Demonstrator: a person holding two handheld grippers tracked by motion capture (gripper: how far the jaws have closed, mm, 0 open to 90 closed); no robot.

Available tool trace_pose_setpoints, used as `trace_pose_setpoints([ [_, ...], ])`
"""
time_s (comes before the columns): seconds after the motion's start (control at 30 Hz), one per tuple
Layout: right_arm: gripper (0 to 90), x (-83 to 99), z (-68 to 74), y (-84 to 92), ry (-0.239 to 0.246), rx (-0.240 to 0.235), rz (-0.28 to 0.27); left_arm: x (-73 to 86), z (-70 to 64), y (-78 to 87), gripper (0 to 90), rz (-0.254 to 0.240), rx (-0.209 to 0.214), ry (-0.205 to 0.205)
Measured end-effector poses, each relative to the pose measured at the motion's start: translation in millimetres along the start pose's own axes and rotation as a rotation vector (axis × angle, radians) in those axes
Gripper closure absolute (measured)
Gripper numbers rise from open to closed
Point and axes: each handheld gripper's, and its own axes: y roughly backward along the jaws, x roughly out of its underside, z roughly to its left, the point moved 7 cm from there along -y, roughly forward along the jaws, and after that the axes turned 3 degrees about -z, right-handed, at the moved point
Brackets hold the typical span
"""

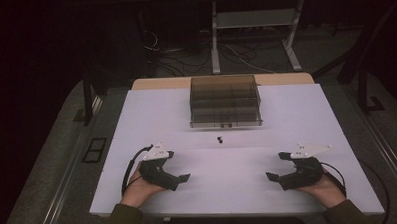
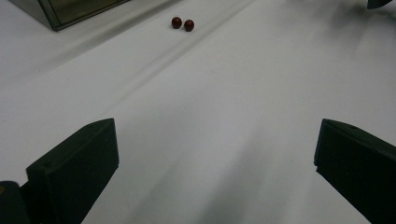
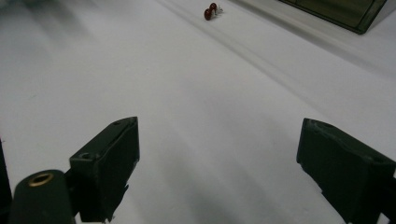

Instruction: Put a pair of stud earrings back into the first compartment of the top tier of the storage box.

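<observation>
Left to right: my left gripper [image 1: 185,178] rests on the white worktop [image 1: 239,190], fingers [image 2: 74,172] fully spread, holding nothing. Two small red beads [image 2: 182,23] lie touching each other, just before the smoky compartment box [image 1: 225,100]. My right gripper [image 1: 270,176] rests likewise wide and empty. Approach low, straddling one bead squarely before closing.

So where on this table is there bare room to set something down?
The widest free patch lies between the left claw and the right claw, in front of the two red beads. The table is also bare on both sides of the clear compartment box. The only tight spot is the strip between box and beads.
</observation>
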Motion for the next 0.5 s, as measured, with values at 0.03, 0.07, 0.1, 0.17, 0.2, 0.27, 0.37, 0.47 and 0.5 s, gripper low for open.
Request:
trace_pose_setpoints([
  [0.03,12.6,0.1,0.1,0.3,-0.003,-0.002,0.001,-0.1,0.0,-0.1,0.0,0.000,0.000,0.005],
  [0.07,12.6,0.2,0.0,0.4,-0.003,-0.001,0.001,-0.1,0.3,0.0,0.0,0.001,-0.001,0.006],
  [0.1,12.5,0.6,-0.2,0.7,-0.001,-0.004,0.003,-0.1,0.6,0.0,0.0,0.001,-0.004,0.006],
  [0.17,12.6,1.9,0.4,0.4,-0.003,-0.011,0.007,-0.8,0.5,-0.2,0.0,-0.006,-0.006,0.013],
  [0.2,12.6,2.3,0.5,0.3,-0.003,-0.012,0.008,-1.2,0.8,0.1,0.0,-0.006,-0.006,0.014],
  [0.27,12.6,2.0,0.7,0.5,-0.004,-0.018,0.003,-3.0,1.6,-0.1,0.0,-0.015,-0.008,0.021],
  [0.37,12.6,2.2,1.0,1.2,-0.007,-0.022,0.003,-4.6,2.6,-1.1,0.0,-0.018,-0.010,0.025],
  [0.47,12.6,2.4,1.4,1.1,-0.004,-0.026,0.005,-5.6,2.5,-2.5,0.0,-0.020,-0.010,0.022],
  [0.5,12.5,2.3,1.9,1.4,-0.009,-0.028,0.005,-5.9,2.0,-3.2,0.0,-0.019,-0.010,0.020],
])
